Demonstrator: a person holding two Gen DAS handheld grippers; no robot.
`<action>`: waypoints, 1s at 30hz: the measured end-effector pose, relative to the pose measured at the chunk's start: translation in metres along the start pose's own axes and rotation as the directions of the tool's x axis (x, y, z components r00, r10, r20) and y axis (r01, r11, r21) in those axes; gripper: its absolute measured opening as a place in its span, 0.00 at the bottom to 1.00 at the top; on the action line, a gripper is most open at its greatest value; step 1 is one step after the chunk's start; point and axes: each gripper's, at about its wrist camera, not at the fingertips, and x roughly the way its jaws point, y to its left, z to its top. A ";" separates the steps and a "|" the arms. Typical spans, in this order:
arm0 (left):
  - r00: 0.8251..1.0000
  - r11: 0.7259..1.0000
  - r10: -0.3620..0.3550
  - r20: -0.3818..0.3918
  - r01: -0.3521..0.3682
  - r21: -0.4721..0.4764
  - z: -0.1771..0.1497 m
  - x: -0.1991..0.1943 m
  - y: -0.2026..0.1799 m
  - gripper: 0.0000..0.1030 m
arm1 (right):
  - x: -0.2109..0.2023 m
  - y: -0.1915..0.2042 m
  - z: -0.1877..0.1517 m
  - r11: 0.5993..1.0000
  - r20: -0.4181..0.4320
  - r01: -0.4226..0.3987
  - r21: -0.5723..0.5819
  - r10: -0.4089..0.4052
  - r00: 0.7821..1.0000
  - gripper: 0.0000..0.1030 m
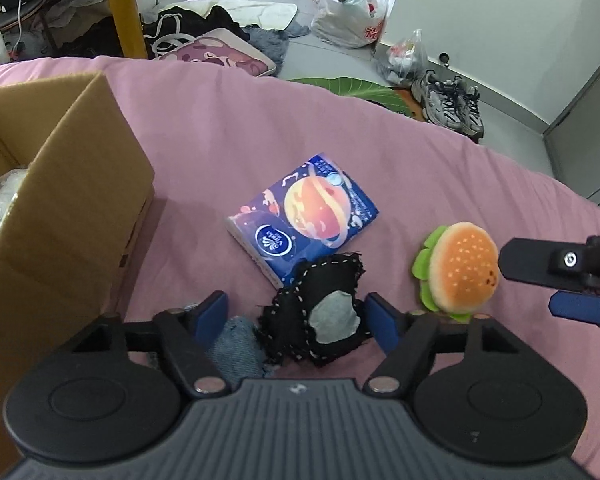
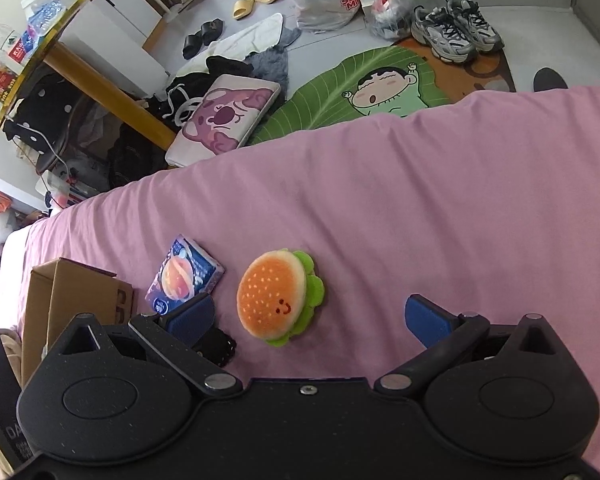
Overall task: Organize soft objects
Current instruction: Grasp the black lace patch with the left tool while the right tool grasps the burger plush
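On the pink bedsheet (image 1: 260,120) lies a black stitched fabric piece (image 1: 320,308) with a grey patch, and a bit of denim (image 1: 236,344) lies beside it. My left gripper (image 1: 296,316) is open, its blue pads on either side of both. A plush burger (image 1: 460,268) lies to the right, and a blue tissue pack (image 1: 304,216) just beyond. My right gripper (image 1: 528,282) reaches in from the right, close to the burger. In the right wrist view this gripper (image 2: 310,318) is open, with the plush burger (image 2: 276,296) just ahead of its pads.
An open cardboard box (image 1: 60,220) stands on the bed at the left, also visible as the box (image 2: 80,296) in the right wrist view. Past the bed edge the floor holds sneakers (image 1: 452,104), plastic bags (image 1: 352,12), a pink cushion (image 2: 224,116) and a green leaf mat (image 2: 340,92).
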 end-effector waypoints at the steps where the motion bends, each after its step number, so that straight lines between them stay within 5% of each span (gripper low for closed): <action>1: 1.000 1.000 0.000 0.001 0.000 -0.007 0.000 0.001 0.001 0.63 | 0.002 0.001 0.001 1.000 0.002 -0.005 0.002 0.005 1.000 0.99; 4: 1.000 1.000 0.002 0.007 -0.002 -0.021 0.003 -0.001 0.005 0.41 | 0.006 0.005 0.001 1.000 0.016 -0.012 0.000 0.012 1.000 0.97; 13: 0.999 0.999 -0.037 0.008 0.037 -0.027 0.004 -0.004 0.009 0.23 | 0.016 0.014 0.002 1.000 0.016 -0.008 -0.024 0.008 1.000 0.91; 18: 0.996 0.995 -0.085 0.001 0.085 -0.060 0.005 -0.008 0.015 0.20 | 0.024 0.016 -0.002 0.999 0.007 0.020 -0.040 -0.020 1.000 0.83; 25: 0.992 0.991 -0.121 0.020 0.122 -0.056 0.002 -0.020 0.012 0.20 | 0.020 0.020 -0.007 0.994 0.027 0.065 -0.087 -0.063 0.998 0.42; 30: 0.989 0.987 -0.140 0.047 0.143 -0.067 -0.001 -0.032 0.013 0.20 | 0.010 0.022 -0.007 0.994 0.037 0.061 -0.092 -0.058 0.998 0.34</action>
